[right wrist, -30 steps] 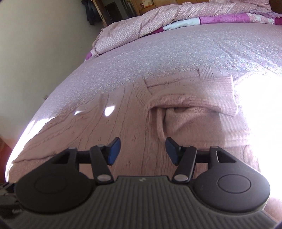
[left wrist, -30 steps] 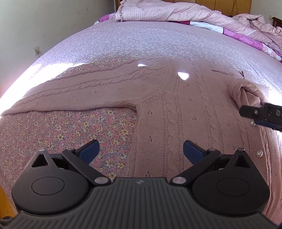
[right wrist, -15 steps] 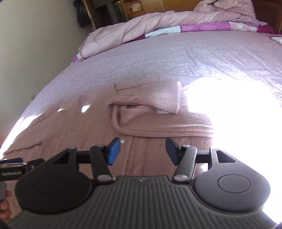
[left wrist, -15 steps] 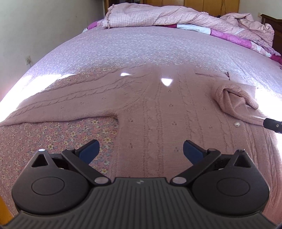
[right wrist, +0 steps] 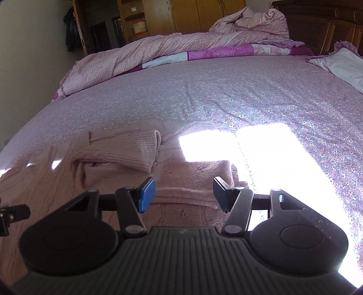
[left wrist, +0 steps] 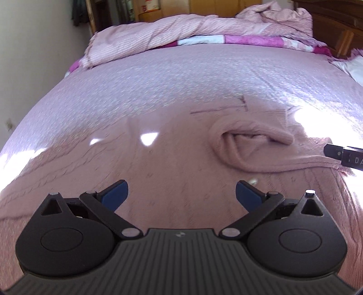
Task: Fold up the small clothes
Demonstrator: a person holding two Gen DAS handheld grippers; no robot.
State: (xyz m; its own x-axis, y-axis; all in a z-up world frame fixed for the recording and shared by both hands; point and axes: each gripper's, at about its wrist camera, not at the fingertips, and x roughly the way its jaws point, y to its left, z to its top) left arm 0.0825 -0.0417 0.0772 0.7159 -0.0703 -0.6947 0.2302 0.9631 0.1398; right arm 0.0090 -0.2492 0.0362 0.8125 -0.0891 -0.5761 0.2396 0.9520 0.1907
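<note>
Across the wide bed (right wrist: 226, 95), covered in a lilac floral sheet, bright window light fell in hard patches beyond our right gripper (right wrist: 184, 195). We saw a rumpled pink checked quilt (right wrist: 140, 56) heaped along the far edge, with wooden cupboards (right wrist: 192, 15) behind it and a pale pillow (right wrist: 340, 65) far off to the right.

Our pink cable-knit sweater (left wrist: 172, 163) lay flat on the sheet directly under and ahead of our left gripper (left wrist: 180, 195), whose blue pads (left wrist: 115, 192) stood spread wide with nothing between them. One sleeve (left wrist: 254, 136) was folded back over the body ahead and to the right of that gripper, its ribbed cuff (right wrist: 145, 149) lying ahead and left of our right gripper. The right gripper's jaws were also parted and empty, hovering over the sweater's near edge. A bit of the right gripper showed at the left view's right margin.
</note>
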